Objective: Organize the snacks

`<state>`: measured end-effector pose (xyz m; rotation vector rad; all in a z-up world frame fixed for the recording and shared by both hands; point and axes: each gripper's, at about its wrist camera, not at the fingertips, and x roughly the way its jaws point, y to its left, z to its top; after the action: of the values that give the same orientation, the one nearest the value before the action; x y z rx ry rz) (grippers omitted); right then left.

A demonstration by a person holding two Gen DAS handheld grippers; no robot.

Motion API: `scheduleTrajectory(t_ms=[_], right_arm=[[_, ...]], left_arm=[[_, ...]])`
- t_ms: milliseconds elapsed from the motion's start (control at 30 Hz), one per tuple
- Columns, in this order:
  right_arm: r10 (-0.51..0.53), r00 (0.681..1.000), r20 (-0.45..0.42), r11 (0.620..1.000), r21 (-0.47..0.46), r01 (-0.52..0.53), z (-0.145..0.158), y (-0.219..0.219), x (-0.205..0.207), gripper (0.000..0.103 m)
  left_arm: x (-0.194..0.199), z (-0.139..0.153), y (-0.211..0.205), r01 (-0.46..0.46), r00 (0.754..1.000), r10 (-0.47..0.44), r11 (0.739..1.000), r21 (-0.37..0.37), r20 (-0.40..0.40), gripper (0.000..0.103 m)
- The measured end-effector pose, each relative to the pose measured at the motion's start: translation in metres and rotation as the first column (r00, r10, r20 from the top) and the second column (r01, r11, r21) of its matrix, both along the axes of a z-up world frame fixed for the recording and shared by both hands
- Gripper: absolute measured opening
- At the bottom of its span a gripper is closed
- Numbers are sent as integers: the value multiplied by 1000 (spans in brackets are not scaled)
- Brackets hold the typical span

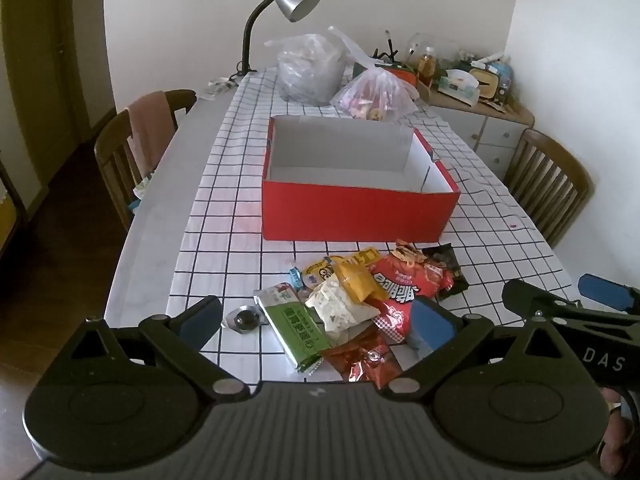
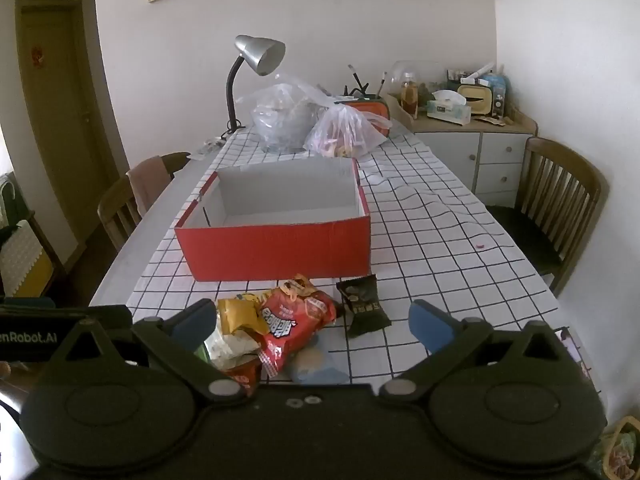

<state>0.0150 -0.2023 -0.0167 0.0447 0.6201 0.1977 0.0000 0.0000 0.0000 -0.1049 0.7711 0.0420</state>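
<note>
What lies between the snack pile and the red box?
Only bare checked cloth: in both wrist views a narrow strip separates the snack pile from the red box. The box looks empty.

White walls enclose a long table (image 2: 440,216) under a checked cloth. Wooden chairs (image 2: 560,208) flank it. A silver desk lamp (image 2: 260,54) stands at its far end beside a white cabinet (image 2: 492,160).
</note>
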Motion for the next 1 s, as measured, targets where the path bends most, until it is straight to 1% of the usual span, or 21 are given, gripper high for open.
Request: scheduleTrajectory(t_ms=[333,1000], right_arm=[[1,1000,6,1000,-3,-1,2,7,1,103],[11,1000,16,1000,-5,-11,3,7,0,103]], left_arm=[[1,0,1,-2,1000,2,1000,-5,2,101],[0,7,4,-9,1000,9,1000,-10,17,101]])
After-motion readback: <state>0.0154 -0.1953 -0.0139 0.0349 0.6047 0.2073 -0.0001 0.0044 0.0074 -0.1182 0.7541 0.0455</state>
